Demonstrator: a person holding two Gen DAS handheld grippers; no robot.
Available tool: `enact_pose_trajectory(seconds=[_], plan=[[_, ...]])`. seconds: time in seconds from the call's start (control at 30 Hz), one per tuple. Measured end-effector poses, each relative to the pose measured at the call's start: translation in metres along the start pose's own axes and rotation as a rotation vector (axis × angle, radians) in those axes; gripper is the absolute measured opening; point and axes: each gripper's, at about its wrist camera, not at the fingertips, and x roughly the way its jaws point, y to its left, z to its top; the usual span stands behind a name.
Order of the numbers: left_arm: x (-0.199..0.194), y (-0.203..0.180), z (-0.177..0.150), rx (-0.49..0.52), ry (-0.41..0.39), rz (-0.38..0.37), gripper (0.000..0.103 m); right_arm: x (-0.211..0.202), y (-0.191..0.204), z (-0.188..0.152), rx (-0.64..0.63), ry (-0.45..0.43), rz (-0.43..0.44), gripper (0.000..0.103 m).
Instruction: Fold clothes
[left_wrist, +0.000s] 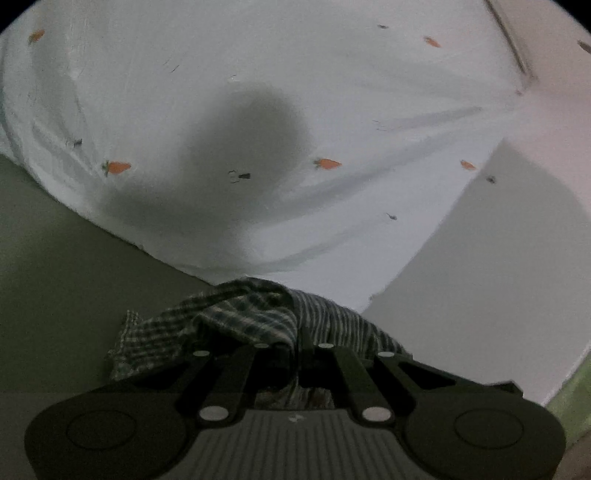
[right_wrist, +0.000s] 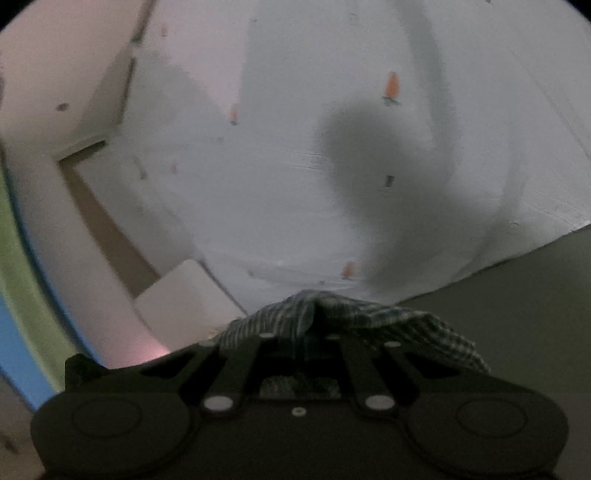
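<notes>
A dark checked garment (left_wrist: 236, 314) bunches over the fingers of my left gripper (left_wrist: 295, 332), which is shut on its cloth. In the right wrist view the same checked garment (right_wrist: 369, 317) drapes over my right gripper (right_wrist: 314, 325), also shut on the fabric. Both grippers hold the garment lifted above a white sheet printed with small orange carrots (left_wrist: 325, 163). The fingertips are hidden under the cloth in both views.
The white carrot-print sheet (right_wrist: 295, 184) covers a bed or table, with gripper shadows on it. Its edge drops to a dull green floor (left_wrist: 55, 258) at left. A white box-like block (right_wrist: 181, 295) and a blue-green band (right_wrist: 22, 350) lie at the right view's left side.
</notes>
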Motion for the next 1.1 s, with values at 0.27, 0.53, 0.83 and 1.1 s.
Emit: enact_pose_trajectory(seconds=[0.27,0.53,0.83,1.1], plan=[[-0.034,0.018,-0.031,-0.113,0.041,0.059,0.004,-0.016,0.014,-0.040,0.044,0.081,-0.028,0.005],[-0.018,0.062,-0.029,-0.236,0.010,0.158,0.004,0.044,-0.035,-0.044,0.169,0.165,-0.052,0.006],[0.122,0.139,0.010,-0.198,0.051,0.336,0.024,0.136,-0.108,-0.021,0.115,0.248,-0.327,0.026],[0.126,0.121,0.021,0.034,0.068,0.525,0.057,0.139,-0.080,-0.018,-0.106,0.205,-0.566,0.053]])
